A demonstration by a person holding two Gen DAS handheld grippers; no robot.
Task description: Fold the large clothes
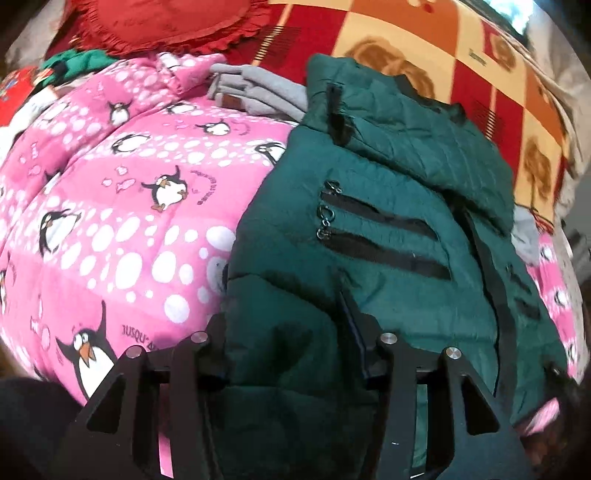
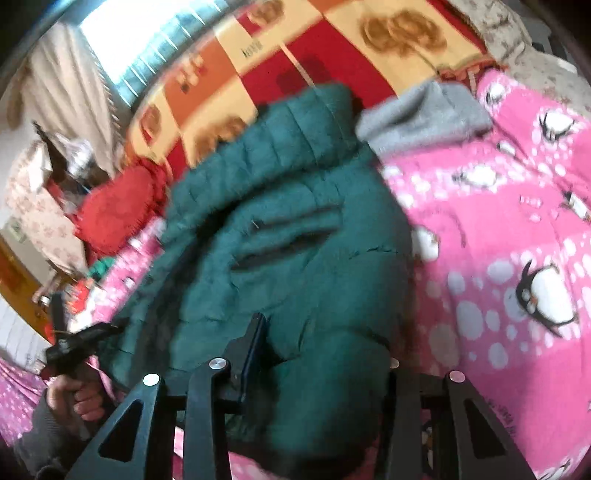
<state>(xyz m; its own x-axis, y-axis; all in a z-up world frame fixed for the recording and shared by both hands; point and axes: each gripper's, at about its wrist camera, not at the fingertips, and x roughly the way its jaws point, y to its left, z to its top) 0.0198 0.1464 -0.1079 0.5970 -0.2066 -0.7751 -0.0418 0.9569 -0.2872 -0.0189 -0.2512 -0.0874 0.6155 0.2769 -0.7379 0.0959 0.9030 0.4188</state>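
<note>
**Both grippers set on near hem of green jacket; grip security in question**

The green padded jacket lies on a pink penguin-print quilt, collar toward the far side, a grey garment beyond it and a red cushion further back. The left gripper has its jaws clamped on a thick fold of the near hem; fabric fills the gap between the fingers. The right gripper likewise has bulky jacket fabric bunched between its jaws and appears closed on it, though its right finger is buried in cloth and the view is blurred.

Risks, as judged:
- The padded shell is slippery and springy; a shallow bite could slide off once lifted.
- Either jaw may have caught only the top layer, leaving the lining behind and skewing the fold.
- Uneven lifting between the two hands would twist the hem.
- Dragging could pull the quilt or disturb the grey garment.
</note>
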